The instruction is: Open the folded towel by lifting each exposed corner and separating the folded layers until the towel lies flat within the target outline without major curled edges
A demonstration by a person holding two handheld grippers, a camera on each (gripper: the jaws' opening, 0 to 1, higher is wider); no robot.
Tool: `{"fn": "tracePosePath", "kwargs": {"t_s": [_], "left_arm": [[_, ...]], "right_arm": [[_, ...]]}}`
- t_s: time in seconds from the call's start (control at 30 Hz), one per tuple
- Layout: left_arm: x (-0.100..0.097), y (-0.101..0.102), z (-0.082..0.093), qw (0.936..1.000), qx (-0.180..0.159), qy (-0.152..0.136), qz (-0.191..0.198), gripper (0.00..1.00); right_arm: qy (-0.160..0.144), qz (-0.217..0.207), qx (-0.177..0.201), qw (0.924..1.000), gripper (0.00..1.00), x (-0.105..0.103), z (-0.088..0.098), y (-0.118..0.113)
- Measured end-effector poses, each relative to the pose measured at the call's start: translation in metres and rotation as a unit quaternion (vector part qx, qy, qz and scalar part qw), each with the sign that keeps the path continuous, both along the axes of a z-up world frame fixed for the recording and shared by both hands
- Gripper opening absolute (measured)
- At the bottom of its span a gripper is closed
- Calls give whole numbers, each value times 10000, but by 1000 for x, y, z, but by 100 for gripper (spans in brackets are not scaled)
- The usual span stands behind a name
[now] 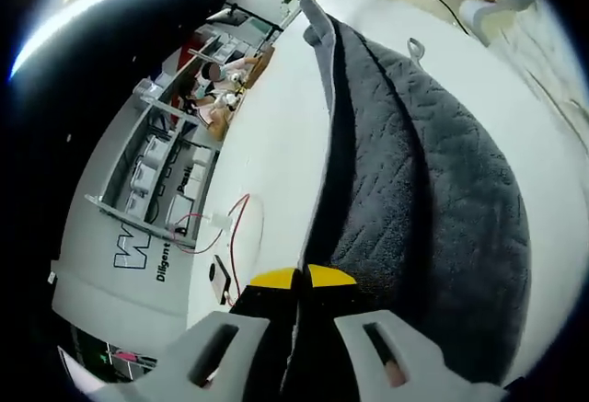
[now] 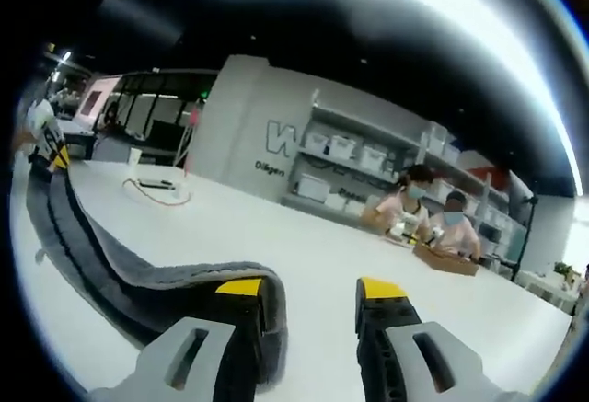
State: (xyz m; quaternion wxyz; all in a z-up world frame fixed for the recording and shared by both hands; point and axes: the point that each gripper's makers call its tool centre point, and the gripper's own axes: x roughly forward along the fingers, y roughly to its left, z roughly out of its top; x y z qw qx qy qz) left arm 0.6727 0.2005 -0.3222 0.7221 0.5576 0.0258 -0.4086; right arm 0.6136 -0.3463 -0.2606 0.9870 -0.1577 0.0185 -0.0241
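Observation:
The dark grey towel [image 1: 433, 172] stretches away over the white table [image 1: 276, 126], one long edge raised into a ridge, with a small hanging loop [image 1: 416, 50] near its far end. My left gripper [image 1: 301, 280] is shut on the near edge of that ridge, its yellow tips pressed against the cloth. In the right gripper view the towel [image 2: 101, 255] runs as a folded band from the far left up to the outer side of my left finger [image 2: 241, 289]. My right gripper [image 2: 311, 289] stands open, with bare table [image 2: 322, 236] between its jaws. The left gripper [image 2: 55, 158] holds the band's far end.
A red cable [image 1: 235, 227] and a small flat device [image 1: 219, 281] lie on the table beside the towel. Beyond the table's edge stand shelves with white boxes [image 2: 359, 163]. Two people [image 2: 433, 209] sit at the far side by a cardboard box [image 2: 446, 259].

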Motion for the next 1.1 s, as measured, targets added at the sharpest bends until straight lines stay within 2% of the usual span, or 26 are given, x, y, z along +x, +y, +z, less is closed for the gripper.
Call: {"fn": "tracePosePath", "kwargs": {"t_s": [0.13,0.17,0.23,0.3,0.37,0.43,0.57,0.67,0.83,0.97,1.03,1.1], "left_arm": [[3,-1,4,9999,-91,-49,20,2],[10,-1,9,9997,-142,-147,125,2],[15,-3,12,9996,-192,-141,126,2],[18,-3,15,9996,-219,-123,158,2],[20,-4,18,9996,-179,-165,139,2],[23,-4,20,9997,-147,-171,134,2],[31,-3,27,9995,-137,-222,159,2],[37,0,30,9995,-94,-238,179,2],[46,3,35,9994,-142,-236,232,2],[52,3,35,9993,-114,-261,258,2],[54,3,34,9993,-76,-267,260,2],[59,3,35,9992,-72,-292,274,2]], "right_arm": [[-131,114,-76,9998,35,3,8,8],[-170,142,-25,9998,35,4,9,9],[-323,339,464,9978,35,7,14,15],[-252,237,399,9986,34,10,13,9],[-346,191,387,9985,37,14,19,4],[-460,411,572,9965,36,15,26,11],[-450,279,466,9975,37,22,30,4],[-528,364,599,9961,36,25,33,7],[-577,345,619,9958,36,30,32,7],[-626,419,752,9943,26,36,30,6],[-640,482,813,9935,19,40,29,7],[-657,562,865,9925,2,44,26,11]]}}
